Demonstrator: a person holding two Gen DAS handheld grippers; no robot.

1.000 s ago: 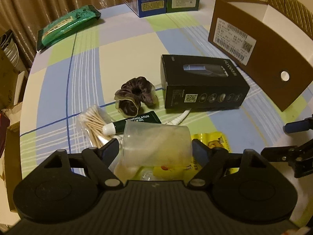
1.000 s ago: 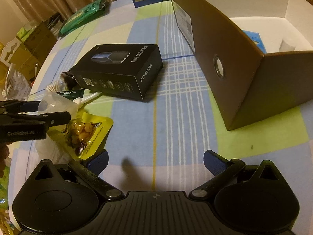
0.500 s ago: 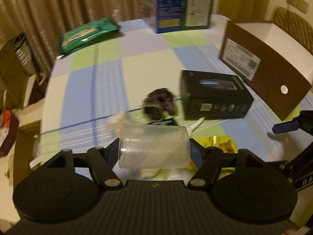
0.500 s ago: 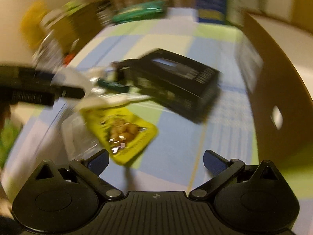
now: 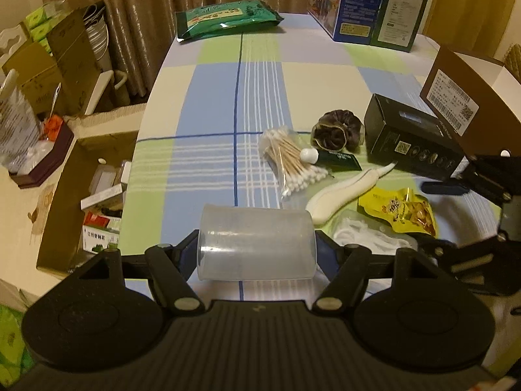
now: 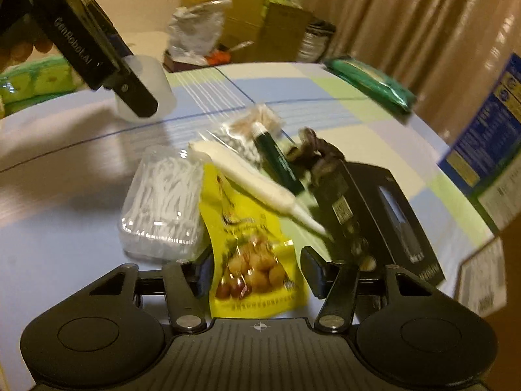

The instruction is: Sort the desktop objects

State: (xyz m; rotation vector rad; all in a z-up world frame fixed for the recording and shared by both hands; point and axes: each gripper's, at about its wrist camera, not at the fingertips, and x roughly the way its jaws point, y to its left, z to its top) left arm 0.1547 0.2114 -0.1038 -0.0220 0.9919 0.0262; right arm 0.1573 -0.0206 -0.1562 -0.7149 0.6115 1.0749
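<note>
My left gripper (image 5: 257,251) is shut on a clear plastic cup (image 5: 256,242), held sideways above the table; the cup also shows in the right wrist view (image 6: 148,88). My right gripper (image 6: 257,270) is open, its fingers either side of a yellow snack packet (image 6: 250,247), which also shows in the left wrist view (image 5: 399,208). Around it lie a clear box of white floss picks (image 6: 162,205), a white tube-like item (image 6: 247,176), a green lip-gel tube (image 6: 278,159), a bag of cotton swabs (image 5: 291,159), a dark scrunchie (image 5: 337,128) and a black box (image 5: 410,137).
A brown open cardboard box (image 5: 469,97) stands at the right. A green packet (image 5: 228,18) and two tall cartons (image 5: 368,3) sit at the table's far end. Cardboard boxes and clutter (image 5: 65,150) lie on the floor left of the table.
My left gripper lifted the cup up and to the left, away from the pile. My right gripper swung left and dropped in around the yellow snack packet.
</note>
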